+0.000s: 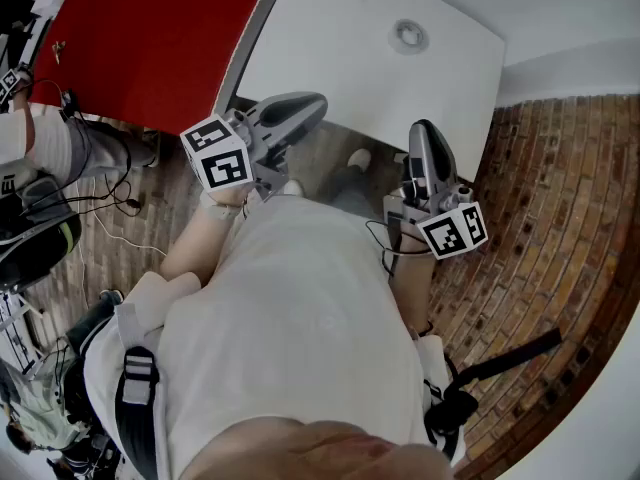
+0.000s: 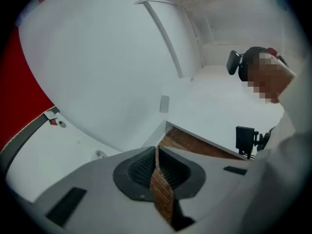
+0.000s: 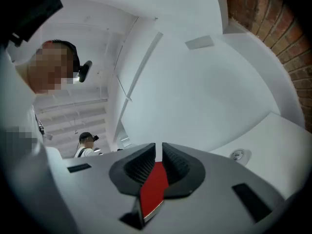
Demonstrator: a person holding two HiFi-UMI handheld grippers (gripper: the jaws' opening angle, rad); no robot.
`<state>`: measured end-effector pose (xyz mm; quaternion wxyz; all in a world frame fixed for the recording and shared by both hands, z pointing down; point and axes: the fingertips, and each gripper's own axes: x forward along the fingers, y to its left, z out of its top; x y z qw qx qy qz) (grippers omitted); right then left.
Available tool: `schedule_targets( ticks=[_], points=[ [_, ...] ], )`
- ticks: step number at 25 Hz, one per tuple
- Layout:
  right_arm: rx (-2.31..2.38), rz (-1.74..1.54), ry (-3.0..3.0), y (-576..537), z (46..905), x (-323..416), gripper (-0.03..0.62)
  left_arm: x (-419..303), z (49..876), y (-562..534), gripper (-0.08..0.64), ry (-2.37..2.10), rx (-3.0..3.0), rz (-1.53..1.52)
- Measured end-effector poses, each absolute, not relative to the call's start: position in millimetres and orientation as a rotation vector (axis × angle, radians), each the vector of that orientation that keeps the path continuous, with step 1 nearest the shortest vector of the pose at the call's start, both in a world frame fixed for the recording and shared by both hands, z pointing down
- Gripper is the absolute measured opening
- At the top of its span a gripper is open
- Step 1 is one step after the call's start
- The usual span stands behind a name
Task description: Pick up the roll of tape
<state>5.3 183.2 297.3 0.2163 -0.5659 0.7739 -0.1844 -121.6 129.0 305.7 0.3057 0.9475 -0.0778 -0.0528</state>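
1. Near the tabletop's (image 1: 340, 58) front edge, head view: left hand-held gripper (image 1: 312, 106) and right hand-held gripper (image 1: 424, 130) hover; no roll of tape shows in any view.
2. Left gripper view: jaws clenched, empty, brick floor (image 2: 163, 189) beyond.
3. Right gripper view: clenched, empty. Risk: reaching with shut jaws would likely shove the tape away.

ahead: white table (image 1: 400, 98) edge blocks | left: red panel (image 1: 150, 38), floor cables (image 1: 105, 200) | right: brick floor (image 1: 540, 198) open
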Motion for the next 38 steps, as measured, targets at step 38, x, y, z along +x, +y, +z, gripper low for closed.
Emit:
schedule_targets(
  ticks=[38],
  points=[
    [-1.416,-0.791,2.784,-82,392,177,0.199,39,399,-47,0.009,-0.663,2.210,-0.111]
  ],
)
